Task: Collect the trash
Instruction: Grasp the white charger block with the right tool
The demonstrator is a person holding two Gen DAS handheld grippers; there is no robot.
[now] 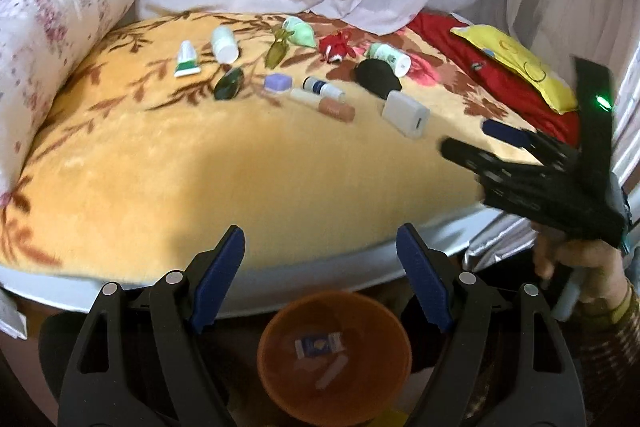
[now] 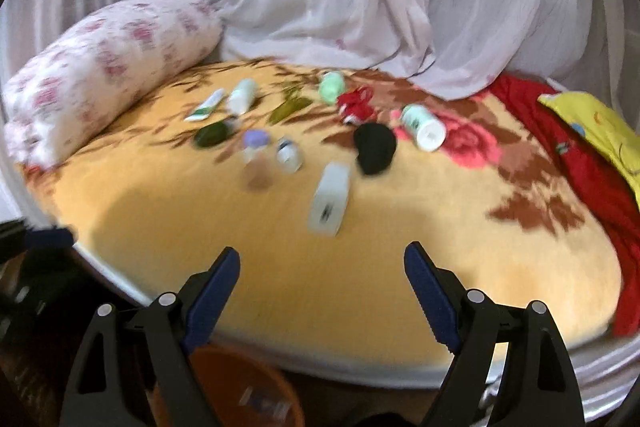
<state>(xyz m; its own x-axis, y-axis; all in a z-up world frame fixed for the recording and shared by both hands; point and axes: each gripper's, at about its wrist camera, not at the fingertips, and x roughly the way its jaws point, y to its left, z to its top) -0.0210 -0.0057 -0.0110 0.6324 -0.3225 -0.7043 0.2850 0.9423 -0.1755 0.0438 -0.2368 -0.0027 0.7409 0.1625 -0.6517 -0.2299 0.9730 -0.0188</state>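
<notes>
Both black blue-padded grippers, left and right, released, empty above round orange plastic bin; next: reach white rectangular box.

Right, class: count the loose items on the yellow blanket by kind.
Tubes: 2, toothpaste tube, pinkish tube
Bottles: 3, white bottle, green-labelled bottle, small banded bottle
Boxes: 2, purple box, white box
Wrappers or scraps: 5, olive wrapper, pale green scrap, red wrapper, dark green piece, black lump
Total: 12
</notes>
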